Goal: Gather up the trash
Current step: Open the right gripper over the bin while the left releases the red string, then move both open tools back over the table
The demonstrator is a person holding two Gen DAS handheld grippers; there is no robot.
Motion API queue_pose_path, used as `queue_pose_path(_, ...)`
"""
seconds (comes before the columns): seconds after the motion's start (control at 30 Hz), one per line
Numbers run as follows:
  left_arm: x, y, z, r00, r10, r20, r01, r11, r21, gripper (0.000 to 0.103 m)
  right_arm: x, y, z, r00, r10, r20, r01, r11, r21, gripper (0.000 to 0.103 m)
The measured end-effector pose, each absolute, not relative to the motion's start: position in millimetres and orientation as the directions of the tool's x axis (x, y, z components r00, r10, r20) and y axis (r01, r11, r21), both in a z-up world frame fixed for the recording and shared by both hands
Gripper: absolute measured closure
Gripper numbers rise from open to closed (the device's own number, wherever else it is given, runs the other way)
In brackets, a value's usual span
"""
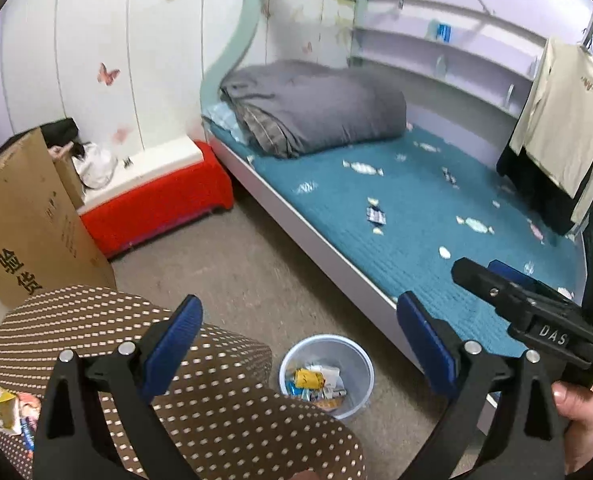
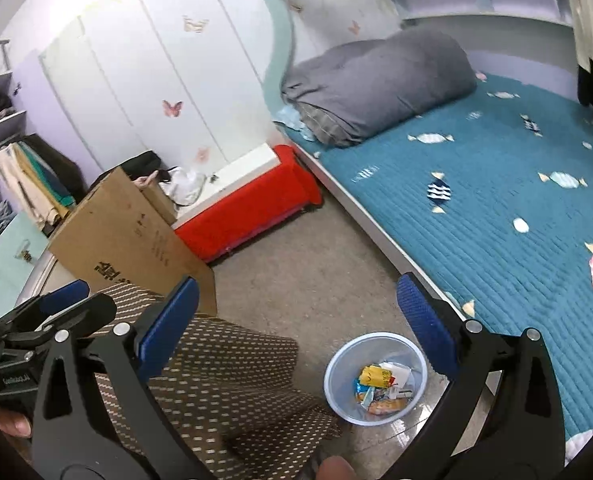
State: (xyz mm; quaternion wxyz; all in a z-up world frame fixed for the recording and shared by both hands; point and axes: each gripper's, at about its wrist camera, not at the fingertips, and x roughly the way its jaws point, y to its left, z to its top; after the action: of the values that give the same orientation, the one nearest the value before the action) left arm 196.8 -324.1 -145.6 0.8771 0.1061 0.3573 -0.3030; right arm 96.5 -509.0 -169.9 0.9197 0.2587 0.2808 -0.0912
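A pale blue trash bin (image 1: 366, 376) stands on the floor beside the bed and holds several wrappers and cartons (image 1: 314, 383). It also shows in the right wrist view (image 2: 336, 368). My left gripper (image 1: 300, 344) is open and empty, held high above the bin. My right gripper (image 2: 298, 336) is open and empty, also above the bin; it shows at the right of the left wrist view (image 1: 496, 280). A yellow carton and wrappers (image 1: 2, 408) lie on the brown dotted seat (image 1: 216, 400) at the lower left.
A bed with a teal cover (image 1: 376, 208) and a folded grey quilt (image 1: 316, 108) fills the right. A cardboard box (image 1: 28, 220) and a red bench (image 1: 160, 204) stand at the left wall. Clothes (image 1: 564, 120) hang at the far right.
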Motion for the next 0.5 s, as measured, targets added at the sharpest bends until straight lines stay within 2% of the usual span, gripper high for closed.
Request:
queue_pose_path(0.3,173,-258,-108,0.646,-0.452,-0.616,0.552,0.833,-0.032,0.007,98,-446,-131,0.842,0.028,-0.538,0.217,0.897,0.386,0.006)
queue_pose_path(0.5,165,-202,-99,0.681,-0.427,-0.595,0.493,0.868,-0.058,0.007,109,-396,-121,0.831,0.107,-0.545,0.138,0.911,0.389,0.006)
